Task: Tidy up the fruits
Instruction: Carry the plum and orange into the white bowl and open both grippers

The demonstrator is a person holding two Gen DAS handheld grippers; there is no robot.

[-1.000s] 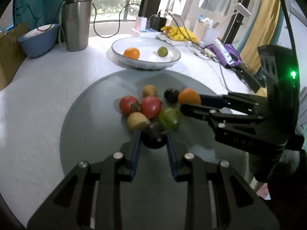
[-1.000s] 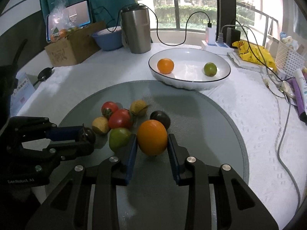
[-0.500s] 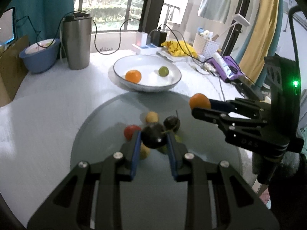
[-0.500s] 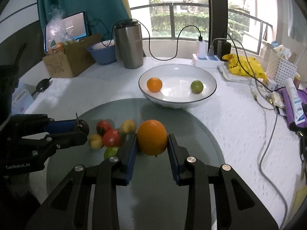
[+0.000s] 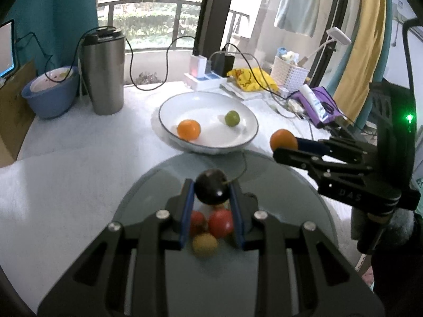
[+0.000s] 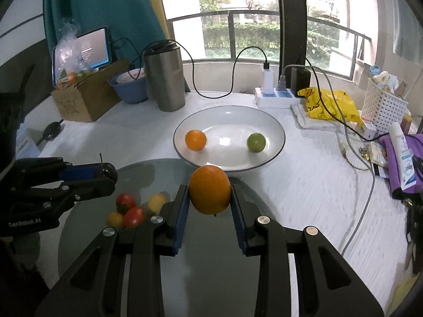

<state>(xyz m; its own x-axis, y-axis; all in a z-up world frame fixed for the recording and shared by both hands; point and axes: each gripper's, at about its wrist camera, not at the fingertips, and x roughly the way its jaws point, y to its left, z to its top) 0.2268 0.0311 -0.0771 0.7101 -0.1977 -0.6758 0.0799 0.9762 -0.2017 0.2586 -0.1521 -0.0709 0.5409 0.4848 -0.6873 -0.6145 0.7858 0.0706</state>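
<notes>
My left gripper [image 5: 212,192] is shut on a dark plum [image 5: 211,185] with a thin stem, held above the grey glass turntable [image 5: 277,185]. My right gripper [image 6: 210,198] is shut on an orange [image 6: 210,189], also lifted, just short of the white bowl [image 6: 275,124]. The bowl holds a small orange [image 6: 195,139] and a green fruit [image 6: 256,142]. Red tomatoes [image 6: 134,216] and yellow fruits [image 6: 156,202] lie in a cluster on the turntable below the left gripper. In the left wrist view the right gripper [image 5: 284,145] shows at the right with its orange [image 5: 283,138].
A steel tumbler [image 6: 165,78] and a blue bowl [image 6: 130,88] stand behind the white bowl, with a cardboard box [image 6: 87,97] at far left. A power strip [image 6: 275,96], cables, a yellow bag [image 6: 329,105] and a white basket [image 6: 383,104] crowd the right.
Both grippers have lifted their fruits off the turntable and moved forward toward the white bowl. The fruit cluster stayed on the turntable and now lies lower in both views.
</notes>
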